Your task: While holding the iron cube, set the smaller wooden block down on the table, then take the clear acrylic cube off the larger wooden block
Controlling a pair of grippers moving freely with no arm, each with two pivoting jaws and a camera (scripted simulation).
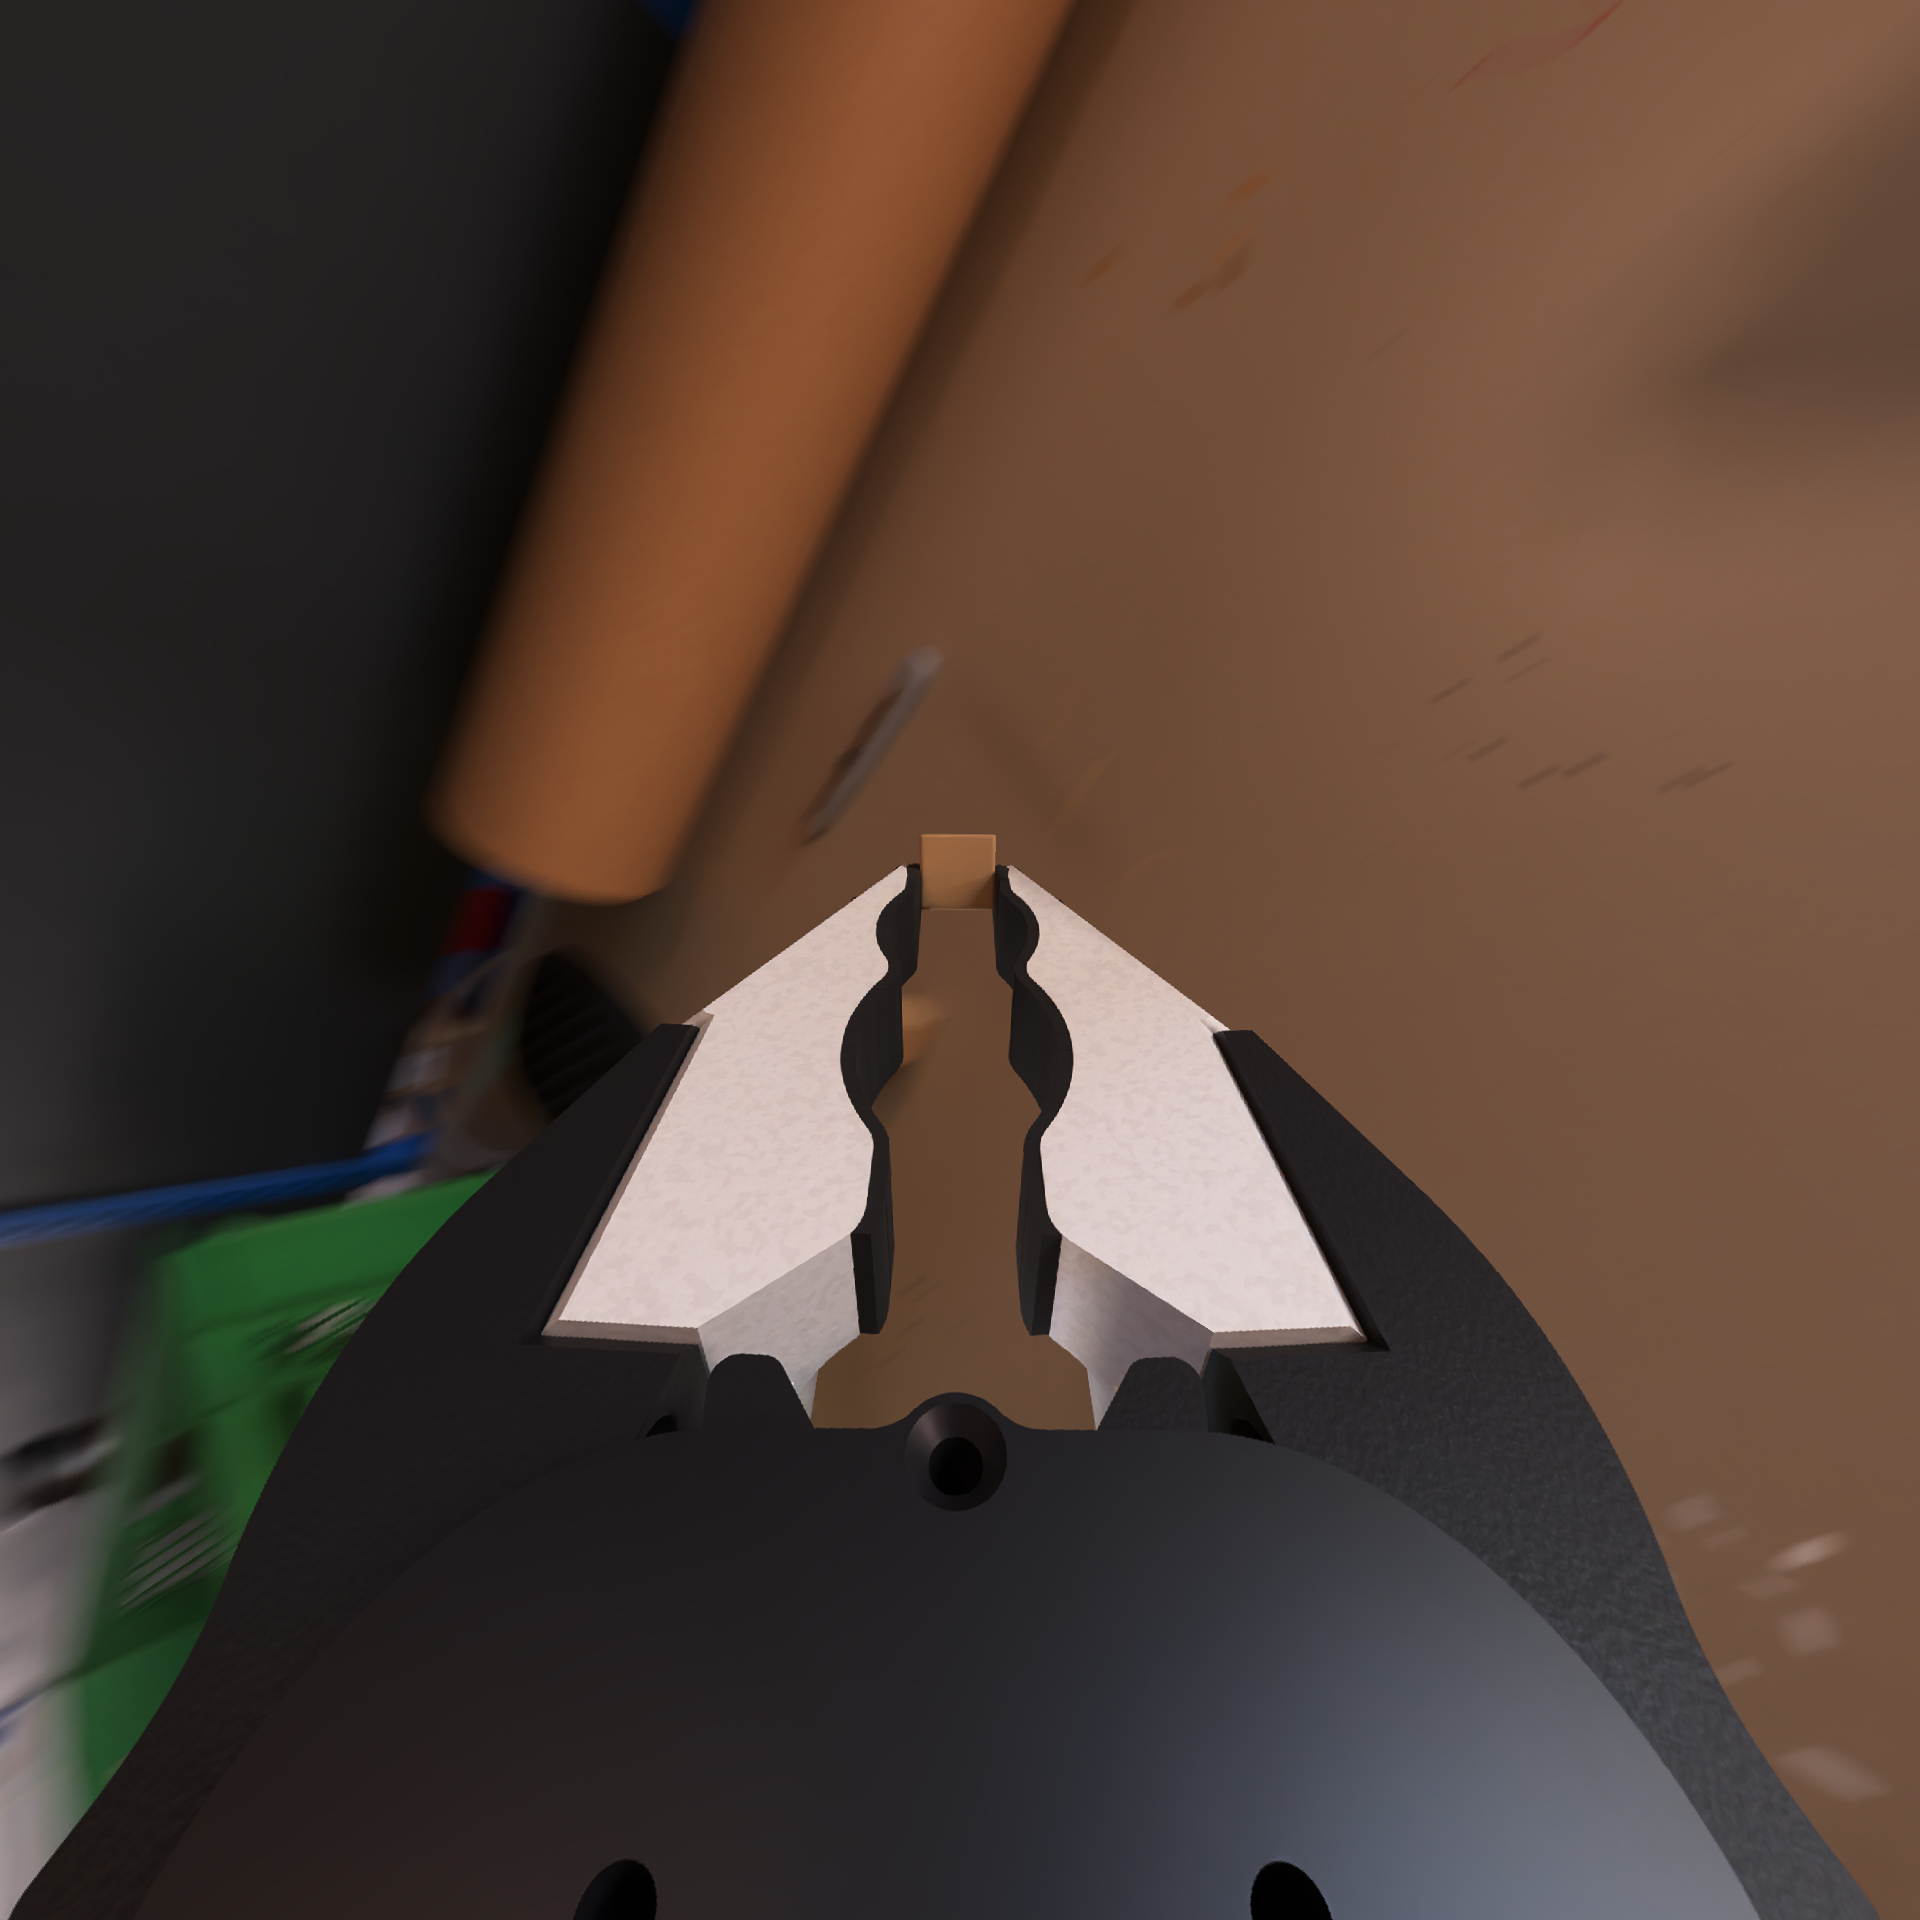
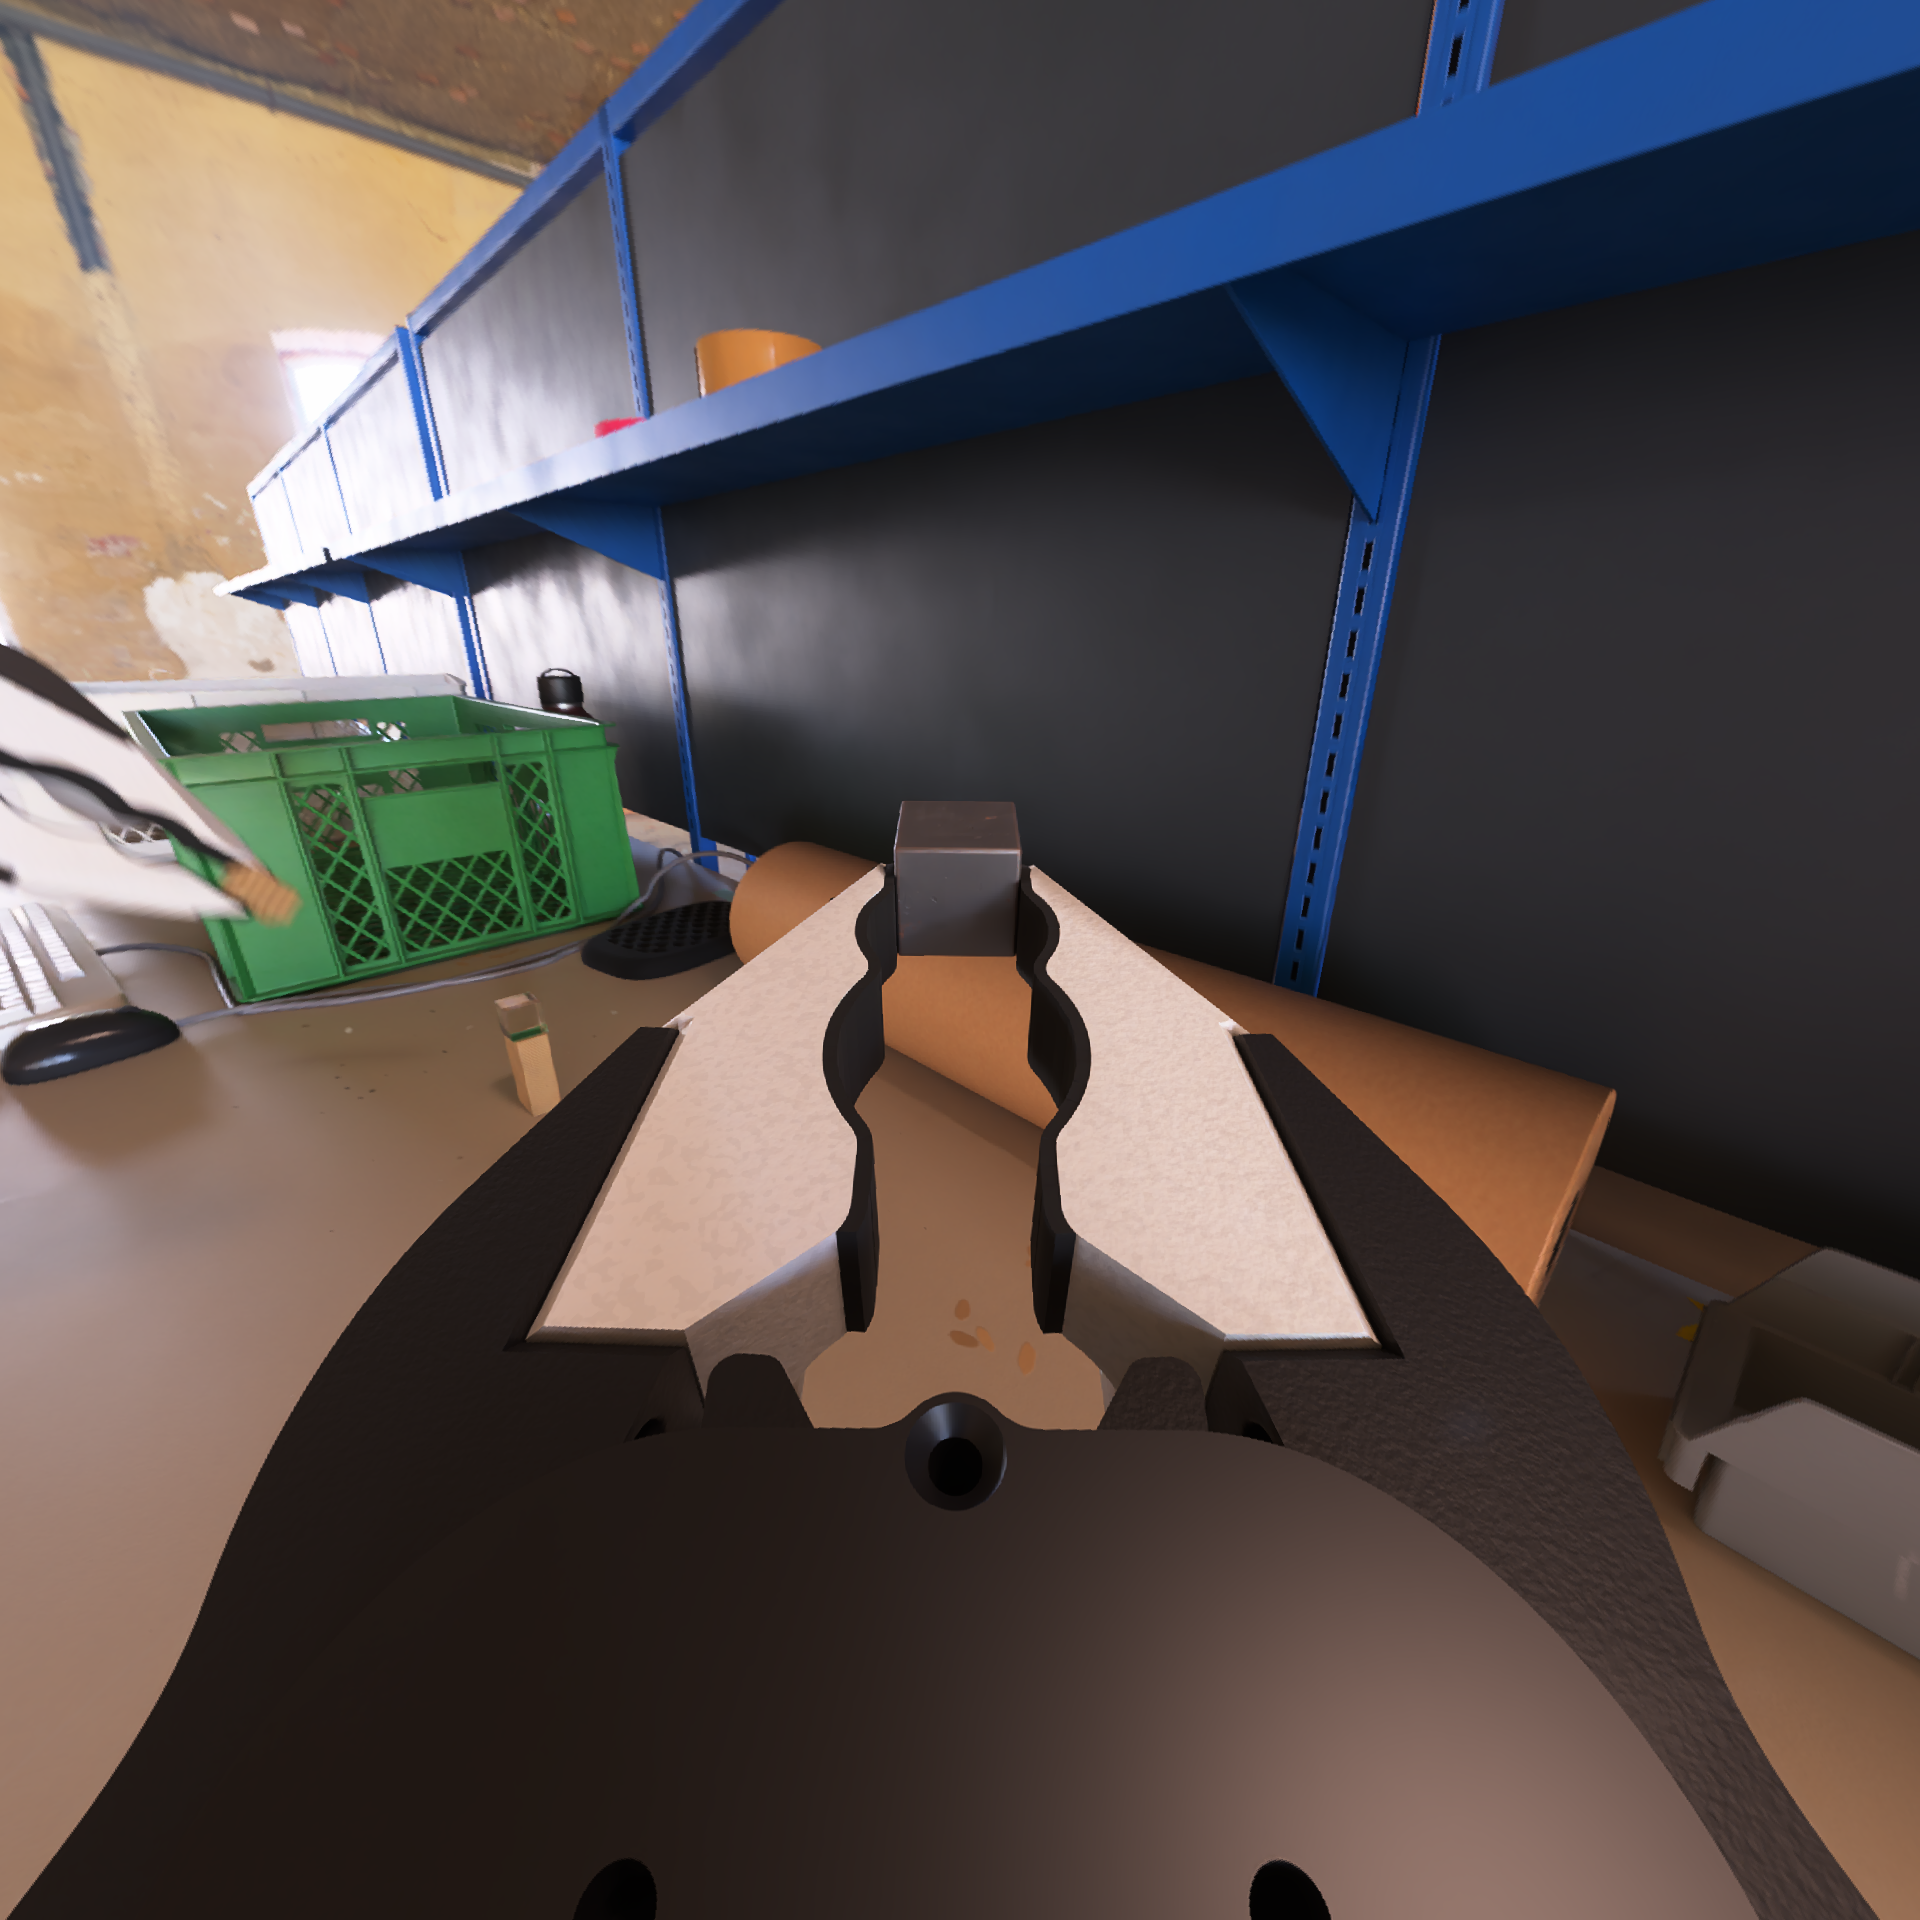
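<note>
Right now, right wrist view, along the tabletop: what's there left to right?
Keyboard → mouse → green crate → larger wooden block with the clear acrylic cube on top → iron cube in the right gripper → grey tray.

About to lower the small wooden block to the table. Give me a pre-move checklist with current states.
1. right gripper shut on iron cube: ok.
2. left gripper shut on smaller wooden block: ok.
3. Block clear of the cardboard tube: ok.
4. Height above the table: cannot tell, view blurred.
5. clear acrylic cube seated on larger wooden block: ok.
6. Landing spot away from that stack: cannot tell.
</note>
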